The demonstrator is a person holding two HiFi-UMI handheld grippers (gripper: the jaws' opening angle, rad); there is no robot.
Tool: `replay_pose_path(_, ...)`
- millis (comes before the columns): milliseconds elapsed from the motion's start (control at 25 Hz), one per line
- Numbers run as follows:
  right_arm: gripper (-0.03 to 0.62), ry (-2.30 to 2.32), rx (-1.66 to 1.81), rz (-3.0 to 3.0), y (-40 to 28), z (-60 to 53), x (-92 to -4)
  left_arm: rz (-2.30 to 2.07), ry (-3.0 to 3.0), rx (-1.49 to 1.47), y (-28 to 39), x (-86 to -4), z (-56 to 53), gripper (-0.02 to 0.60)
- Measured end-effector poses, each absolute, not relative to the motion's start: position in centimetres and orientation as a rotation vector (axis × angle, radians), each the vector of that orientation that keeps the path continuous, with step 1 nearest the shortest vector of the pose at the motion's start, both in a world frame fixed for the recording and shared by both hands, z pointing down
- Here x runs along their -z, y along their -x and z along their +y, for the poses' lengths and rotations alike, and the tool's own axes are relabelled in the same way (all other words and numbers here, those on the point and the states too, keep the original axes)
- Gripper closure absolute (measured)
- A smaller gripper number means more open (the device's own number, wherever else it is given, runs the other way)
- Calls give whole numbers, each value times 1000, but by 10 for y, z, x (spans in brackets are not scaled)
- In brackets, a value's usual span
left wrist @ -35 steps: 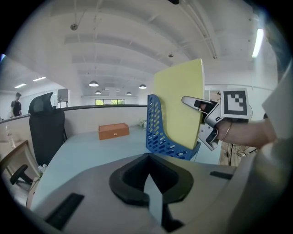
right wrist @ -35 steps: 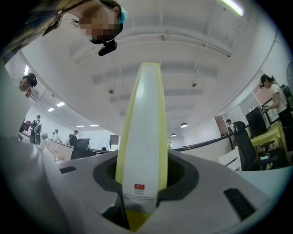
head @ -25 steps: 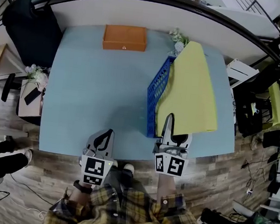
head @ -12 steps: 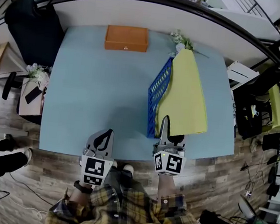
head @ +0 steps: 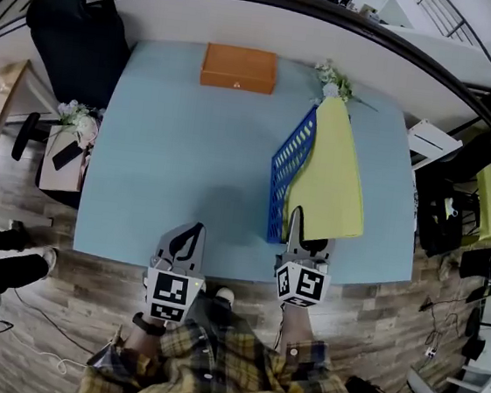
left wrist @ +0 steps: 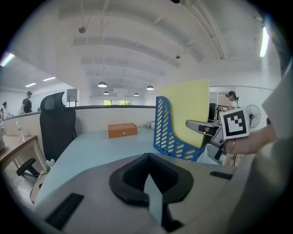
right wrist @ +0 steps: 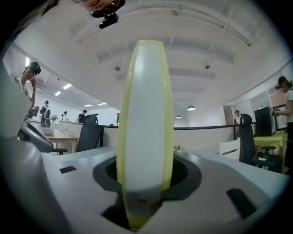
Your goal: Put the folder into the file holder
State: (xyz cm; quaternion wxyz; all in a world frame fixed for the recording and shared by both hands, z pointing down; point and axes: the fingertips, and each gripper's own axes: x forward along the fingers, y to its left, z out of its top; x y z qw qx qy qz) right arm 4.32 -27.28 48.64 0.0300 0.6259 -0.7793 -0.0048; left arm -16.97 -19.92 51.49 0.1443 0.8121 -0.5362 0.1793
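Yellow folder held on edge at the blue file holder, above the table's [head: 188, 158] near edge.

Left gripper [head: 193, 229]: jaws drawn together with nothing between them. Open tabletop lies ahead of it as far as the orange box [head: 239, 67] at the far edge. Ahead and between the two grippers, the file holder [head: 292, 161] turns its perforated wall toward the left gripper. Right gripper [head: 296, 213]: clamped on the near edge of the folder [head: 331, 183], which stands upright ahead of it. The folder's lower edge is behind the holder's wall and its top is well above. A strip of bare table runs to its right.
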Motion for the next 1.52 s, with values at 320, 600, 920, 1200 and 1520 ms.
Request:
replay_pose_path(320, 419, -1883, 6, -2389, -47, -274, -492, -1570, -2331, -504, 169, -511, -196, 591)
replay_pose_path(600, 398, -1795, -4, -2377, -40, -276, -499, -1588, -2332, -495, 168, -506, -193, 591)
replay_pose_path(920, 350, -1750, -15, -2384, -39, -271, -499, -1619, -2331, -485, 169, -498, -183, 591)
replay_pose_path(1200, 329, -1739, -13, -2409, -35, -267, -491, -1634, -2332, -473, 173, -494, -174, 591)
replay_pose_path(1520, 319, -1744, -58, -2428, -39, -247, -485, -1650, -2345, -457, 174, -487, -160, 591)
